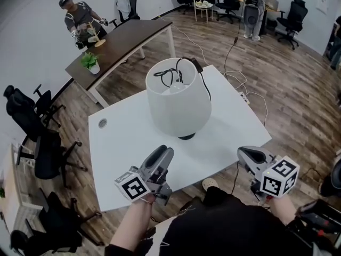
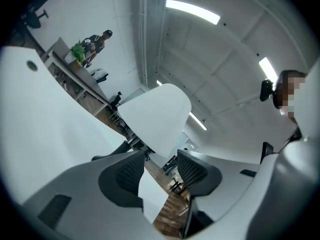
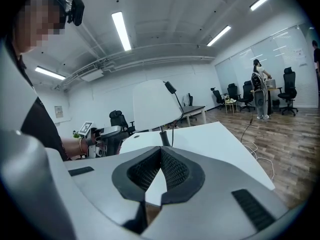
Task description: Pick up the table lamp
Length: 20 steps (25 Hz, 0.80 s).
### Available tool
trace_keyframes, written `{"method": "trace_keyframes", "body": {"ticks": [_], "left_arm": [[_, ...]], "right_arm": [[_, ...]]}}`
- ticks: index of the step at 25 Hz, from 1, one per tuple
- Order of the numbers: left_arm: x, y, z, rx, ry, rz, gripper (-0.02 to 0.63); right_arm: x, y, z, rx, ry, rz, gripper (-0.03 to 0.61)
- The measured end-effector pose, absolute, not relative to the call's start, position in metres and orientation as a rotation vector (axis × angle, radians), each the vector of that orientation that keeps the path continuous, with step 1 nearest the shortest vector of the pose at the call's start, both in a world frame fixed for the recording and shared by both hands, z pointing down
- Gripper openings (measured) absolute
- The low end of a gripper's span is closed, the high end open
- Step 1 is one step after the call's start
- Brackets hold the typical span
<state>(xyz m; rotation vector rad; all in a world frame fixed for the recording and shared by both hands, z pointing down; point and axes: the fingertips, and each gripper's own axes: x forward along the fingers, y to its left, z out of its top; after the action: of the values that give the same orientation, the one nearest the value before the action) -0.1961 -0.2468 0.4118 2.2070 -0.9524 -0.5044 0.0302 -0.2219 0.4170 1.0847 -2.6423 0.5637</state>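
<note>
The table lamp [image 1: 178,103] stands near the middle of the white table [image 1: 120,148]. It has a wide white shade, a dark base [image 1: 186,136], and its black cord [image 1: 173,74] is coiled on top of the shade. My left gripper [image 1: 164,152] hovers over the table's near edge, in front of the lamp, apart from it. In the left gripper view the shade [image 2: 157,116] is ahead of the left gripper [image 2: 160,166], whose jaws stand apart with nothing between them. My right gripper [image 1: 244,152] is at the table's near right corner, shut and empty. The right gripper view shows the shade [image 3: 152,104] beyond the right gripper [image 3: 161,156].
A brown desk [image 1: 128,41] with a small plant [image 1: 89,62] stands behind the table, with a person [image 1: 80,17] at it. Black office chairs [image 1: 37,137] crowd the left side. Cables [image 1: 250,92] lie on the wooden floor to the right. Another person [image 1: 250,4] stands at the back.
</note>
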Motion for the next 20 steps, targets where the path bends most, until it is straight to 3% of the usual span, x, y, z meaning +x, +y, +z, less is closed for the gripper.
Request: {"method": "trace_keyframes", "body": {"ticks": [8,13,15,20], "left_arm": [[-0.192,-0.289,0.423,2.038,-0.823,-0.730,0.236],[-0.188,-0.301,0.410,2.014,-0.734,-0.855,0.235],[-0.187,-0.305,0.408,2.001,-0.712,-0.877,0.177],[-0.186,-0.314,0.397,1.989,-0.688,-0.960,0.140]], "right_arm": [[0.040,-0.266,0.416,1.081,-2.633,0.544,0.015],[0.037,-0.289,0.413,1.070,-2.636,0.537,0.015],[0.035,-0.295,0.411,1.056,-2.641,0.529,0.015],[0.035,-0.307,0.415,1.037,-2.640,0.519,0.015]]}}
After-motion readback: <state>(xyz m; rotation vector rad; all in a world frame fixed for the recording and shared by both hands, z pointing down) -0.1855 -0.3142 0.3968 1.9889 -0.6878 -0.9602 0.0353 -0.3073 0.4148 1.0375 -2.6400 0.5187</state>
